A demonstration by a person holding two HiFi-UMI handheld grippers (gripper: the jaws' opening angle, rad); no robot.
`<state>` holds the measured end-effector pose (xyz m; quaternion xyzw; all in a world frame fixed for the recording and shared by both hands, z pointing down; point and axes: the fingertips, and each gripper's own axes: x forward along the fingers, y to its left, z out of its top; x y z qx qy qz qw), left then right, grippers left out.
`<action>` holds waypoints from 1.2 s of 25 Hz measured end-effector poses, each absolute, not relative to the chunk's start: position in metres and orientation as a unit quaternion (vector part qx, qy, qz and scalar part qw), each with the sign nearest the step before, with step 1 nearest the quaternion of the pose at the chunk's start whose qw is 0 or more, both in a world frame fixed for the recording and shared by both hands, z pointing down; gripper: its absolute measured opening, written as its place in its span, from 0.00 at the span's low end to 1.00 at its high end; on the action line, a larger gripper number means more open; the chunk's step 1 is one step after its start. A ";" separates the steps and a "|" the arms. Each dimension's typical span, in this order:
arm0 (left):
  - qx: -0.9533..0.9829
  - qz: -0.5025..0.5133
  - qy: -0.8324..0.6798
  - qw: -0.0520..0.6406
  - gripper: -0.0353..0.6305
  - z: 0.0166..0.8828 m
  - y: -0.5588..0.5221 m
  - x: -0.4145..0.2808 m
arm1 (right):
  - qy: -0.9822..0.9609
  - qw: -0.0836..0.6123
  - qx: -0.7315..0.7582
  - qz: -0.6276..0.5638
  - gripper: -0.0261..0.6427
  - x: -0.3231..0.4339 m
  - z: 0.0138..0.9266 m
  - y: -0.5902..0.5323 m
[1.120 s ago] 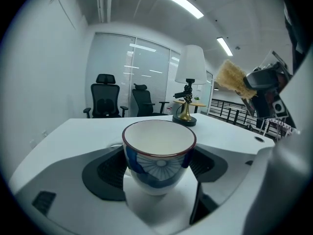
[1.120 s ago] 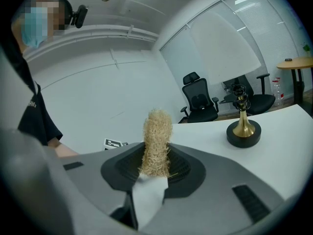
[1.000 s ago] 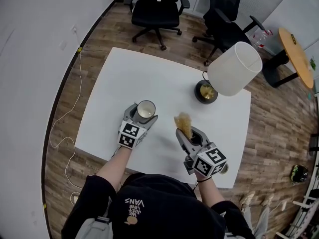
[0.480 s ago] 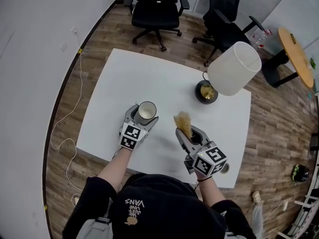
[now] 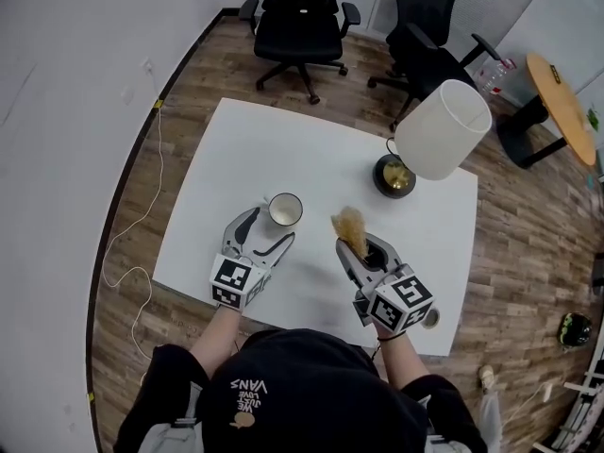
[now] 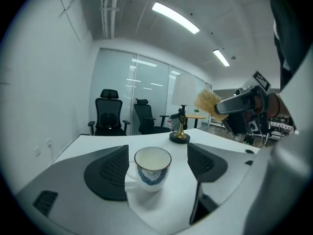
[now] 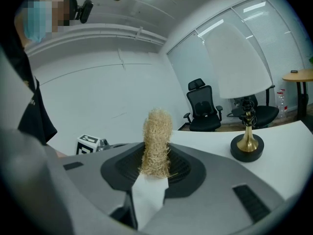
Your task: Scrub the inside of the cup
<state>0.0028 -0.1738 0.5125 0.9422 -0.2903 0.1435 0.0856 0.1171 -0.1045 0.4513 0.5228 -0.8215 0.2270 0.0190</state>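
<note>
While the cup [image 5: 285, 209] stood upright on the white table [image 5: 283, 140], near its middle, the left gripper [image 5: 268, 228] lay just behind it with its jaws spread wide. In the left gripper view the cup [image 6: 152, 165] sat between the two pads, touching neither. The right gripper [image 5: 363, 250] hovered to the right, jaws clamped on a tan loofah scrubber [image 5: 350, 227] that stuck up past the tips [image 7: 156, 141]. A lamp with a white shade [image 5: 444, 130] and a black-and-gold base [image 5: 393, 176] stood near the table's far right corner. Wood-plank flooring [image 5: 189, 83] surrounded the table, with two black office chairs [image 5: 300, 17] beyond the far edge, a round wooden side table [image 5: 562, 107] to the right and a pale cable [image 5: 132, 215] trailing along the left wall. "VANS" read upside down on the person's black shirt [image 5: 253, 385]. Bare tabletop lay open left of and beyond the cup, and between both grippers.
</note>
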 end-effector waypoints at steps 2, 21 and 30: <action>0.947 0.120 -0.290 0.066 0.63 0.482 -0.168 -0.002 | -0.826 0.021 0.521 0.212 0.22 0.113 0.444 -0.105; 0.958 0.058 -0.281 0.026 0.07 0.400 -0.119 -0.020 | -0.834 0.036 0.527 0.160 0.22 0.084 0.421 -0.106; 0.961 0.055 -0.270 0.028 0.07 0.395 -0.112 -0.020 | -0.834 0.046 0.529 0.149 0.22 0.076 0.417 -0.106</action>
